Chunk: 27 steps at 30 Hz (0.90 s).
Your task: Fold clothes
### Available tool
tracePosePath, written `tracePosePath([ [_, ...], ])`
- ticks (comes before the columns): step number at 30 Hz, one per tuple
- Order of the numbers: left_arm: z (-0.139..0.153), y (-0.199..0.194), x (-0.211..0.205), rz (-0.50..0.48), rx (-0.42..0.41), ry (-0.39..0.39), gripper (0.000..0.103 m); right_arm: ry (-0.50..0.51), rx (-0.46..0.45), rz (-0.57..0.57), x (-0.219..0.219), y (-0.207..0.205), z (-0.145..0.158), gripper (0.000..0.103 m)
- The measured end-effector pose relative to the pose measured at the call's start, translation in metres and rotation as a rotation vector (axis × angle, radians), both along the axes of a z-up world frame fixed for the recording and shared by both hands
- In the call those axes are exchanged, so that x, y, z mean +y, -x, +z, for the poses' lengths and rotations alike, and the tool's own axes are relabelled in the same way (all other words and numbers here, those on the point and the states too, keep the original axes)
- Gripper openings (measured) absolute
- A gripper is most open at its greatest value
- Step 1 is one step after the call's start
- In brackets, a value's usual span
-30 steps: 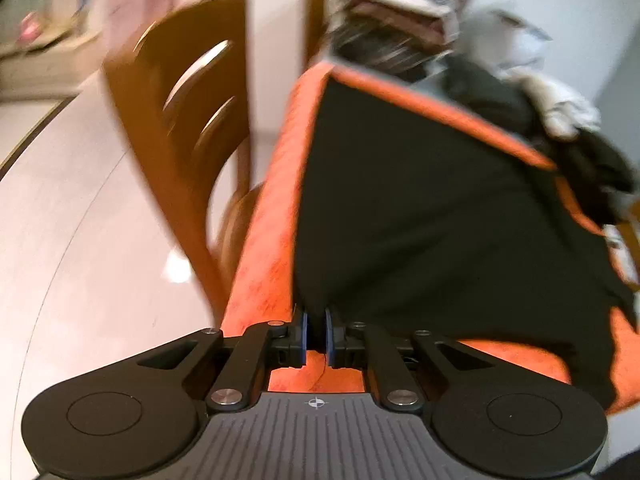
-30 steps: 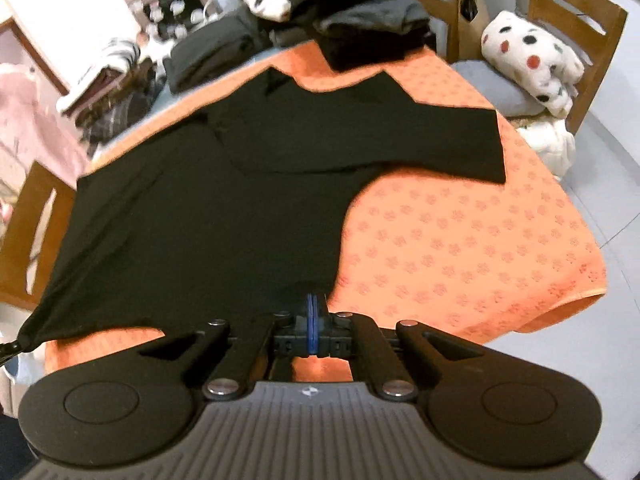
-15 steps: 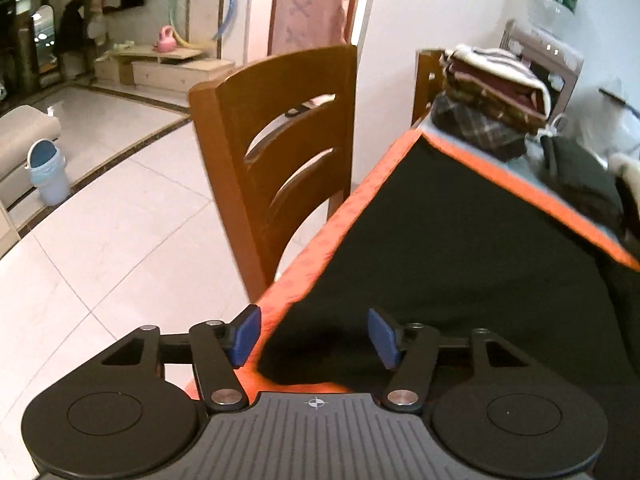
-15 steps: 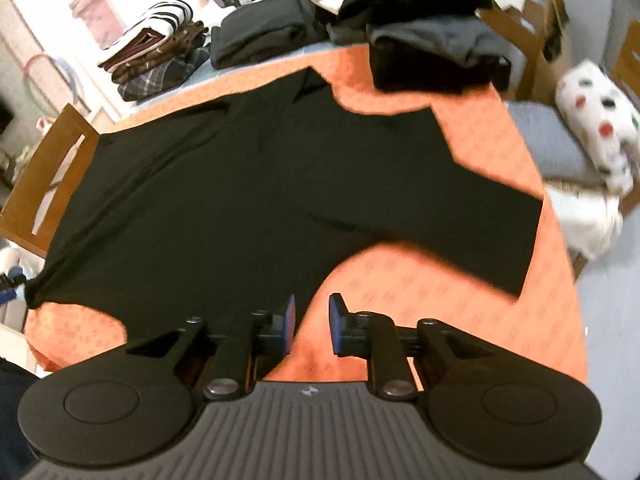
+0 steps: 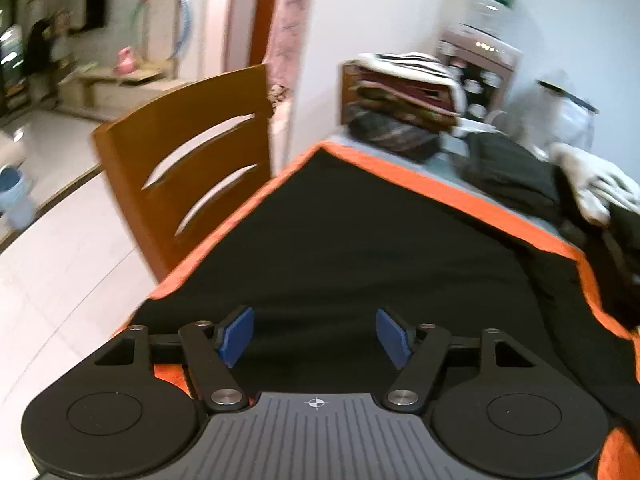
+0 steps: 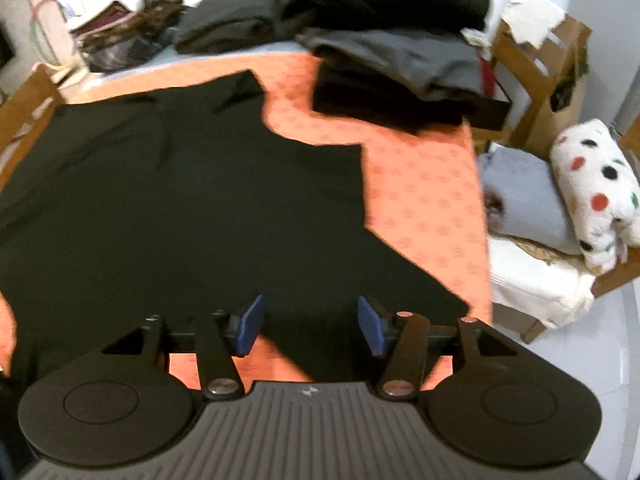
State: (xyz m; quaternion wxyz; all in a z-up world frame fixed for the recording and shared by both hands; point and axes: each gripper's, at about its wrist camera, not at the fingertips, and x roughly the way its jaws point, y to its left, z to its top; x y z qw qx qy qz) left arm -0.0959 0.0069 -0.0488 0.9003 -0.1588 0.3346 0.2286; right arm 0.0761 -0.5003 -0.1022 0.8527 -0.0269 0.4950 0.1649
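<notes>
With both the left tongs point(image 5: 316, 336) and right tongs point(image 6: 312, 326) spread and empty, the black long-sleeved cloth shirt point(image 6: 180, 208) ahead of them could bunch if one layer alone is pinched.

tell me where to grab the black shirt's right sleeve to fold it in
Take the black shirt by the sleeve near its cuff corner, where it juts over the orange cloth. Probably best to come in with the right gripper, which is open, from the table's near edge: the fabric lies flat, so one finger has to slide under that free edge.
</notes>
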Motion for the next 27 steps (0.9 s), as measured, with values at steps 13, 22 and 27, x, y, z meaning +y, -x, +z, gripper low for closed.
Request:
tracePosePath([
  [13,0.006,-0.032,-0.045,-0.159,-0.011,0.012,0.077,0.0,0.015,-0.163,-0.058,-0.03,-0.035,0.064],
  [22,0.001,-0.06,-0.05,-0.249,-0.013,0.038,0.077,-0.021,-0.012,-0.19,-0.055,-0.023,-0.022,0.012],
  [27,0.012,-0.076,-0.054,-0.341,-0.063,0.093,0.077,-0.194,-0.083,-0.16,-0.04,-0.002,0.034,0.012],
])
